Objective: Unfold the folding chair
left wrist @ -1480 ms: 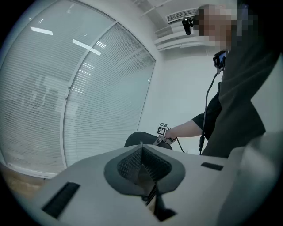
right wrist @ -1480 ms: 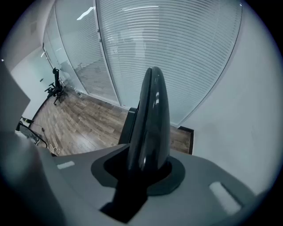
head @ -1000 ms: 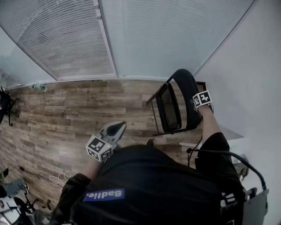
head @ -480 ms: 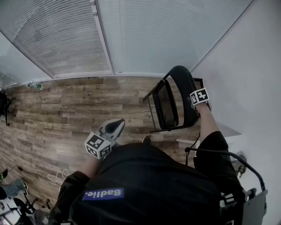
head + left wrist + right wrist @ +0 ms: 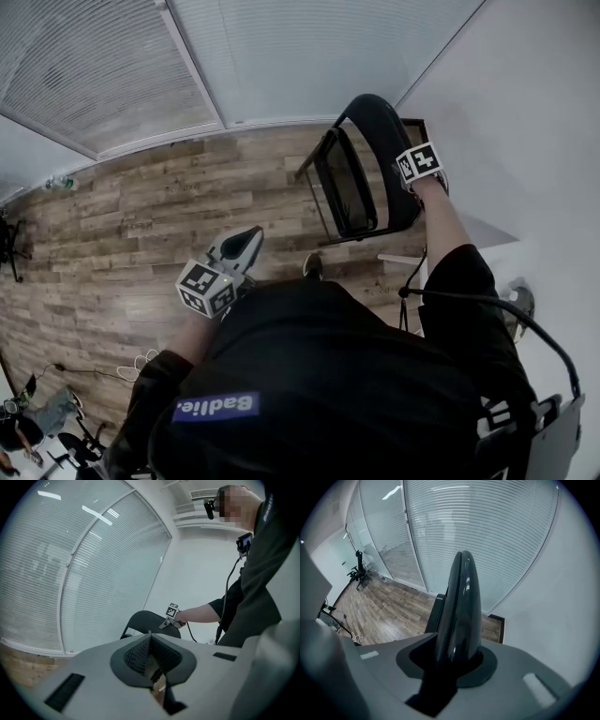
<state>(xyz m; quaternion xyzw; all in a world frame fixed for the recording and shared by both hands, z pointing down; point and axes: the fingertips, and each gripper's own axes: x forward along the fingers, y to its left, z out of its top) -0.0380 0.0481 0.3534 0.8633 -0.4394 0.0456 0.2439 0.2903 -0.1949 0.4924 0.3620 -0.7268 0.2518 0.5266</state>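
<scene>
Wood floor (image 5: 141, 206) by the window. Only the right gripper view confirms my right claw (image 5: 457, 660) clamps the folding chair (image 5: 461, 602) backrest; my left claw (image 5: 151, 657) is closed, empty.

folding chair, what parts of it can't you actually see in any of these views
Legs and feet: right gripper view, covered by the backrest in the right gripper.
Hinges: head view, the folding chair is too small.
Seat and legs: left gripper view, the left gripper's body hides all but the backrest top.
Grip point: head view, behind the marker cube.
</scene>
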